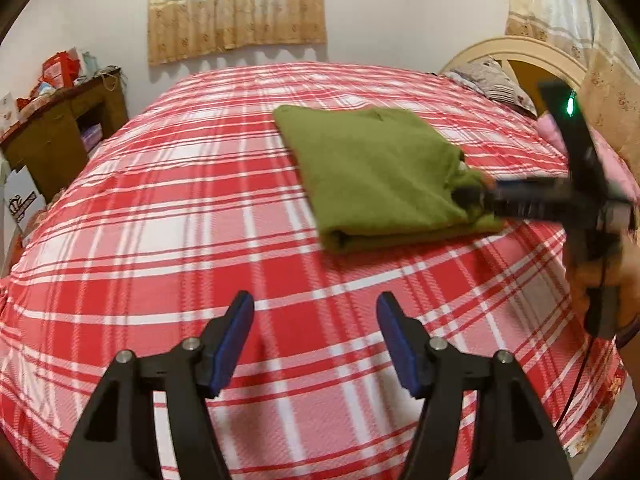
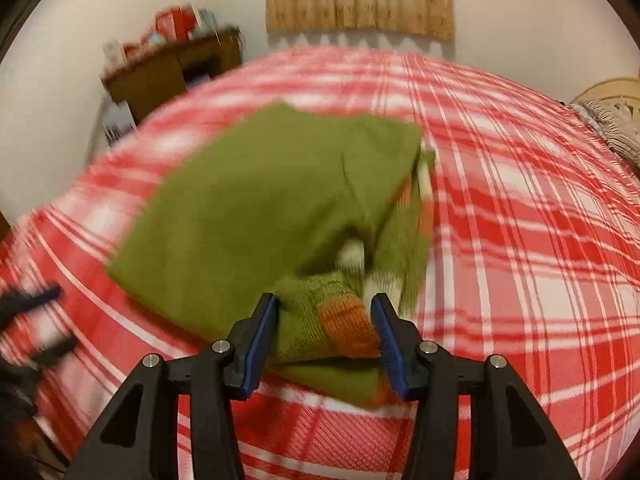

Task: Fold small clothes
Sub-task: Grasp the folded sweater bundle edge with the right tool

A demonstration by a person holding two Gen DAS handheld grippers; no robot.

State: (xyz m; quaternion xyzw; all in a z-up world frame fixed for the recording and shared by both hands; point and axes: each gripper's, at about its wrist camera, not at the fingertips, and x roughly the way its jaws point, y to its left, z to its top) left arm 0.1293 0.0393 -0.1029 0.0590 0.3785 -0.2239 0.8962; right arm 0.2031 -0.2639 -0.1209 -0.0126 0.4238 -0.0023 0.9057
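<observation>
A green knitted sweater [image 1: 372,168] [image 2: 248,208] lies folded in a rough rectangle on the red and white plaid bedspread [image 1: 180,208] [image 2: 520,240]. Its sleeve end [image 2: 344,324], with an orange band and white stripes, sticks out at the near right corner. My right gripper [image 2: 325,300] is open with that sleeve end lying between its blue pads; from the left wrist it shows blurred [image 1: 466,196] at the sweater's right edge. My left gripper [image 1: 316,300] is open over bare bedspread, short of the sweater's near edge, nothing between its fingers. It appears blurred at the far left [image 2: 52,320] of the right wrist view.
A wooden desk [image 1: 60,120] [image 2: 172,68] piled with red and white items stands against the wall left of the bed. A cream headboard [image 1: 516,56] and a patterned pillow [image 1: 492,80] are at the right. Curtains [image 1: 236,8] hang behind the bed.
</observation>
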